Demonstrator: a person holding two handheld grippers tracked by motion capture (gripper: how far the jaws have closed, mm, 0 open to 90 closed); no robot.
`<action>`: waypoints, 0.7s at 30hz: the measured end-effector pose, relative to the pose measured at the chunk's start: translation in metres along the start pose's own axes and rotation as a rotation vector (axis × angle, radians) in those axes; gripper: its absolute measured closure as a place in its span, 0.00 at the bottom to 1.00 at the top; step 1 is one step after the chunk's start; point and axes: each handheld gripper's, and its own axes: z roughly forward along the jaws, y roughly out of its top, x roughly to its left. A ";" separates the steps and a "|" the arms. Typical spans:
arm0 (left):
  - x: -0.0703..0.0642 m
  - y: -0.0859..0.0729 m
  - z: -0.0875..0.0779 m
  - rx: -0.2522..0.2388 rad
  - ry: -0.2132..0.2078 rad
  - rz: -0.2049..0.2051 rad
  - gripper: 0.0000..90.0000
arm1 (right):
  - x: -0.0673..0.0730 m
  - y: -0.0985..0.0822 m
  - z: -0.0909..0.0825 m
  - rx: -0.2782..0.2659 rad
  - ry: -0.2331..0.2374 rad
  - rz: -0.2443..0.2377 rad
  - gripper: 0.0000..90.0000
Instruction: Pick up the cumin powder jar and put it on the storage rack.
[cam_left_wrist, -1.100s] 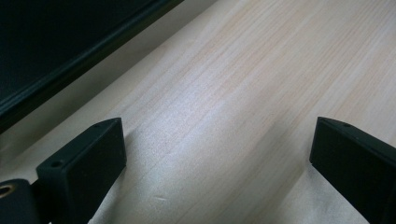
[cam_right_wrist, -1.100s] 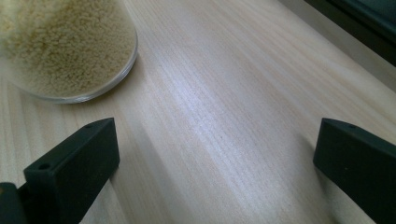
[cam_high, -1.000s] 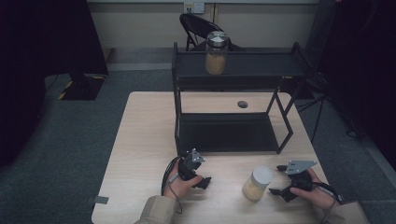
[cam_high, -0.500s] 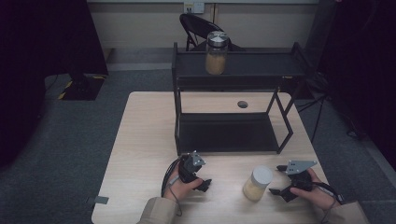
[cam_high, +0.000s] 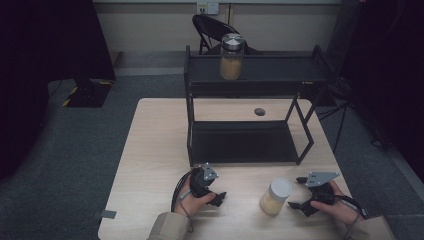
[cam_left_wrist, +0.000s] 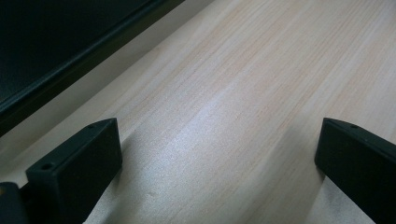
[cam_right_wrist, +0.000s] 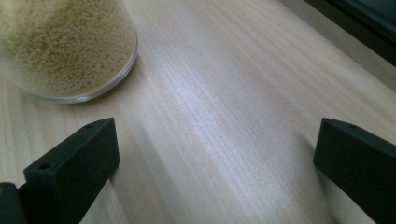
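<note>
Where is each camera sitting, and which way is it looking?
High view: above the person's side, looking forward and down at the table, the black rack, two jars, both hands and forearms, the left gripper and the right gripper.
Left gripper view: on the left gripper, looking along its open jaws at bare wood and the rack's edge.
Right gripper view: on the right gripper, looking along its open jaws past the near jar.
Shared: the near jar appears in the high and right gripper views.

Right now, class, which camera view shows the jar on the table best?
The high view: the whole jar on the table stands with its lid on. The right gripper view catches its grain-filled base; the left gripper view faces bare table.
</note>
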 end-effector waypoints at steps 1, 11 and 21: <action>0.000 -0.001 0.000 -0.004 -0.001 0.001 0.00 | 0.000 0.000 0.000 0.000 0.000 0.000 0.00; 0.002 -0.003 0.000 -0.010 -0.008 0.007 0.00 | 0.000 0.000 0.000 -0.001 0.000 -0.002 0.00; 0.002 -0.003 0.000 -0.011 -0.008 0.007 0.00 | 0.001 0.000 0.000 -0.001 -0.005 0.003 0.00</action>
